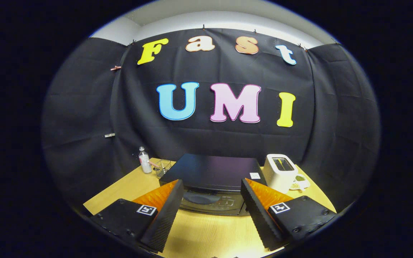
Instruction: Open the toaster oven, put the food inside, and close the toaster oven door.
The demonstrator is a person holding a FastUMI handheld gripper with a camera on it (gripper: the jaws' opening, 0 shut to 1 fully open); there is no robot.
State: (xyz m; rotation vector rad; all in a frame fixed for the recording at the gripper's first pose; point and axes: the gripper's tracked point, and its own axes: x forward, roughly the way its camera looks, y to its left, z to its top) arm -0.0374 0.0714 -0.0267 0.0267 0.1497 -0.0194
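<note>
Clearly, the toaster oven [210, 179] stands on the wooden table [199, 233] with its door shut, just beyond the gripper [212, 211], whose fingers are spread wide and hold nothing. A white toaster [280, 171] is right of the oven, a small bottle [144, 160] left of it. I cannot see the food, so this fits either before loading or after closing. The gripper points level at the door.

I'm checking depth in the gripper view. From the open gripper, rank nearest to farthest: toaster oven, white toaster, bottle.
Measured from the gripper, whose fingers stand open and hold nothing:
1. Toaster oven, just ahead, between the fingers.
2. White toaster, beyond the right finger, beside the oven.
3. Bottle, farthest, at the table's back corner on the left, beside a wire basket.
</note>
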